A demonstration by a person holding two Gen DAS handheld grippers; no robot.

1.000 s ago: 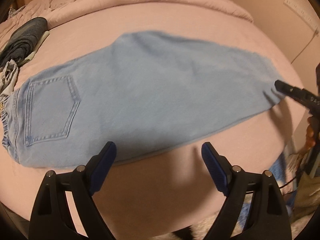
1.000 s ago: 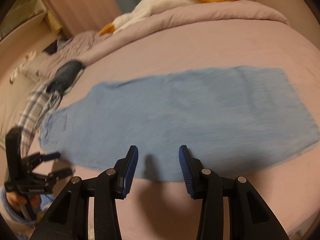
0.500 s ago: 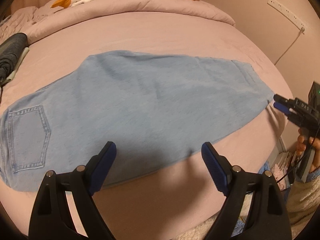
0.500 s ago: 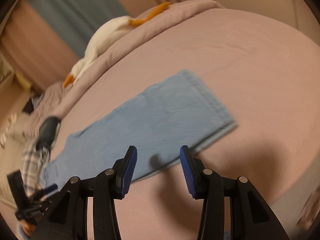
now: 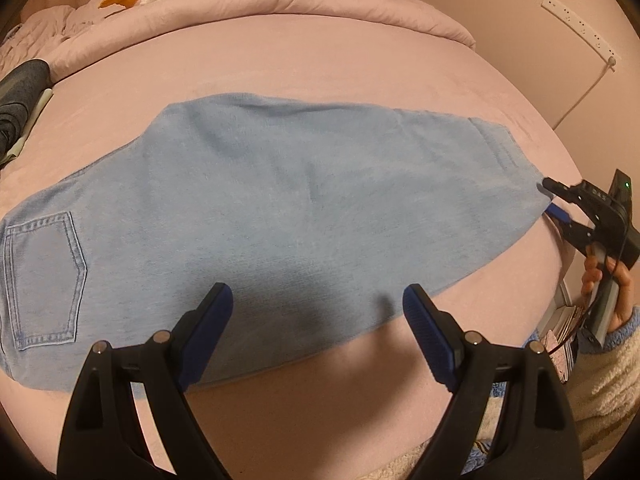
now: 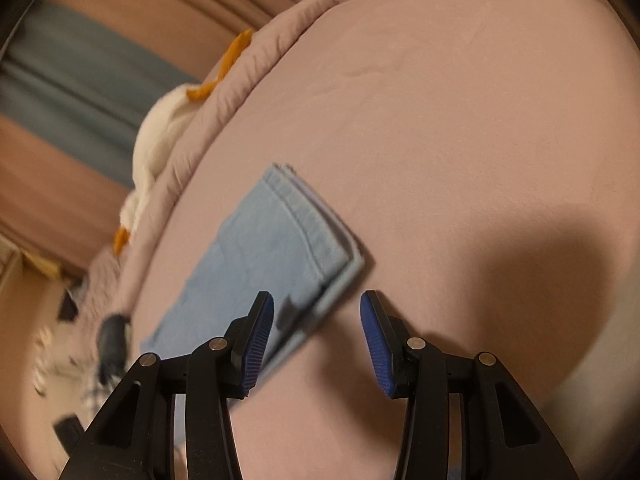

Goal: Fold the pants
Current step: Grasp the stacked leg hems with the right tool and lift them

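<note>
**Right gripper at the hem corner**

I see the pants (image 5: 288,216) lying flat along the bed (image 5: 360,52), legs stacked, waist toward its left edge. My left gripper (image 5: 318,320) hangs spread wide above the near edge, holding nothing. My right gripper (image 6: 316,324), jaws parted and empty, has swung from mid-leg to the hem corner (image 6: 340,264) within the last second.

Both wrist views low over jeans (image 5: 304,208)
</note>
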